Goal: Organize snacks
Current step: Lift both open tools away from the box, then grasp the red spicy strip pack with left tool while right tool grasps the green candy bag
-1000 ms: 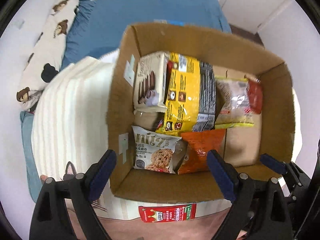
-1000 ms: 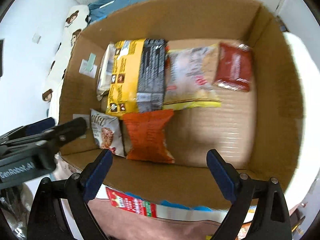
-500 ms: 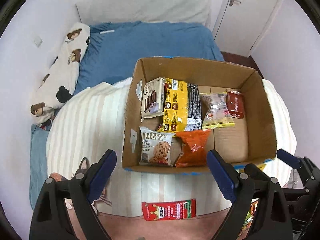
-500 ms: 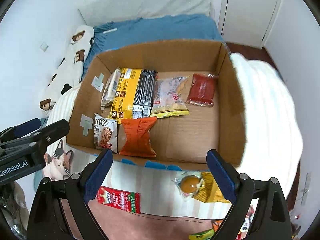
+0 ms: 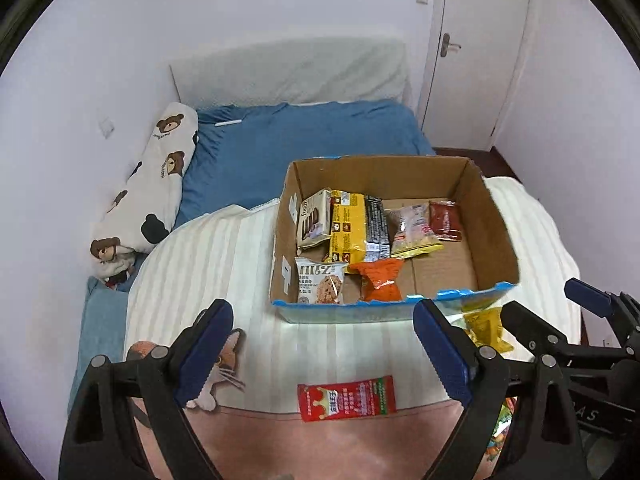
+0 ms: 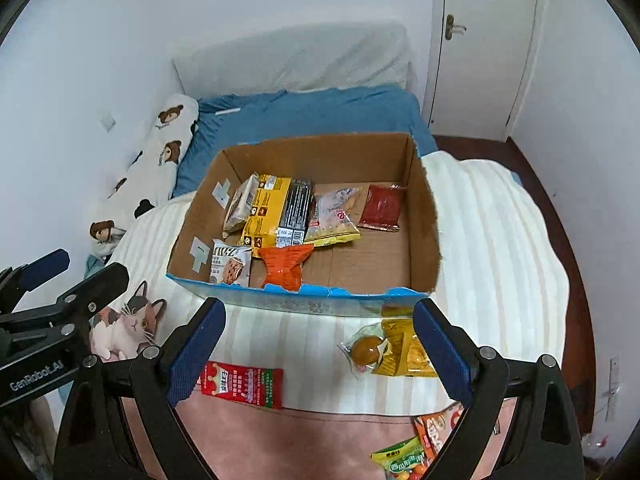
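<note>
An open cardboard box stands on the striped blanket and holds several snack packs, among them an orange pack and a cookie pack. My left gripper is open and empty, above a red sachet lying in front of the box. My right gripper is open and empty, above that red sachet and a yellow pack with a round snack. More packs lie at the lower right.
The box sits on a white striped blanket over a blue bed. A bear-print pillow lies at the left wall. A door is at the back right. A cat-print cloth lies at the left.
Both grippers have pulled back and up from over the box. The box now looks smaller, and the loose packs in front of it have come into view.
</note>
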A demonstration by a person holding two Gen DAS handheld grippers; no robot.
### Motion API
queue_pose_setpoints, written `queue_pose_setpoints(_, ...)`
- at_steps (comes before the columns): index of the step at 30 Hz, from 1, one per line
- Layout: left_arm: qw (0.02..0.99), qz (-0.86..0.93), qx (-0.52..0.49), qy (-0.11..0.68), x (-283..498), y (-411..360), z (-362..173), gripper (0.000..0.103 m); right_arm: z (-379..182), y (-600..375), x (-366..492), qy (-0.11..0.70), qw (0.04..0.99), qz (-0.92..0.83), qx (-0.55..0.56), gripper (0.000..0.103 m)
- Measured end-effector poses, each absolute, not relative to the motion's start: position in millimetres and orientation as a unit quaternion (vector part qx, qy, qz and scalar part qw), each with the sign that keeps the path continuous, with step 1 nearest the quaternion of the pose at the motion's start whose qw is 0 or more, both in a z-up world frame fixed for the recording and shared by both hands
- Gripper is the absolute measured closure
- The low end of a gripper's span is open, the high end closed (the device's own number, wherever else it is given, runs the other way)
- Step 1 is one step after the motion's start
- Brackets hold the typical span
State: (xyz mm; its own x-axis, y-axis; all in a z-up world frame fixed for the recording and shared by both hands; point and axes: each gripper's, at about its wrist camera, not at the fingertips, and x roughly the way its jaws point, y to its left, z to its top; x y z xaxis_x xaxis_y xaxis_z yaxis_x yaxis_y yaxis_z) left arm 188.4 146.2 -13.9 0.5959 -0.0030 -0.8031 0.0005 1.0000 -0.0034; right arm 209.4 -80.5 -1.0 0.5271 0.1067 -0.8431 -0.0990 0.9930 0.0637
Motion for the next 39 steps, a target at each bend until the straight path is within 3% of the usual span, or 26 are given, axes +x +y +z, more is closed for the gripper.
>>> queue_pose_setpoints(10,0.893,0.002,-0.02,0.449,143.0,148.5,-25.2,0.011,-1.0,-88.9,160.5,0.486,0.87,0.069,0.05,0.006)
queue_pose_setpoints(23,0.823,0.023,-0.001,0.567,130.0,145.3,-147.7,0.011,-131.6,-237.9,98.9,0.572,0.774,-0.1,0.252,0.006)
queue_pose_setpoints(33,0.772,-0.053,0.201,0.601,152.9,87.7,-221.0,0.011,-202.4,-278.4,125.7,0.601,0.73,-0.156,0.285,0.007)
queue_pose_setpoints(39,0.721,-0.127,0.351,0.584,161.1,46.5,-253.5,0.01,-232.7,-291.7,140.1,0.611,0.712,-0.181,0.294,0.017)
